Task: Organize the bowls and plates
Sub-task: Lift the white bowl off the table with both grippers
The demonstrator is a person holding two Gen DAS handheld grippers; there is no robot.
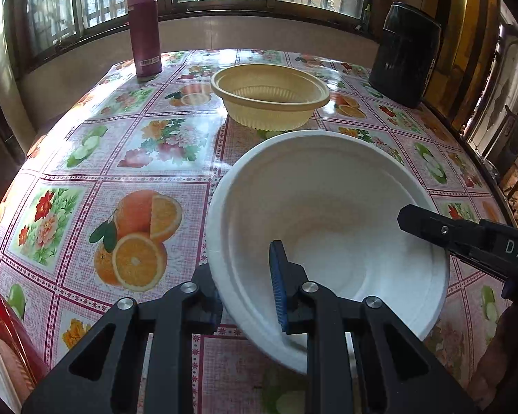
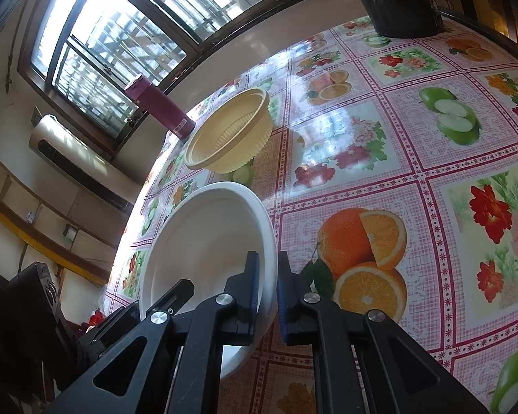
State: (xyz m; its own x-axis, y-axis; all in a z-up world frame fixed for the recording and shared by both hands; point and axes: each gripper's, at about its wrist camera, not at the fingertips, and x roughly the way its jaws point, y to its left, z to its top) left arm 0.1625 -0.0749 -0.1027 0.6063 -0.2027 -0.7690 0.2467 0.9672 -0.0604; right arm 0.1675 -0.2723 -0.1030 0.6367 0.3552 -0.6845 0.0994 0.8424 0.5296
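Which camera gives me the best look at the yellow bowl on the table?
The left wrist view. There the yellow bowl stands upright beyond the white bowl, its whole rim and ribbed wall showing, nothing overlapping it. The right wrist view shows the same bowl smaller and tilted by the camera's angle, still uncovered.

Two bowls: one white bowl [image 1: 328, 214] and one yellow bowl [image 1: 270, 95]. One maroon flask [image 1: 143, 31], one black canister [image 1: 405, 55], one tabletop [image 1: 131, 158].
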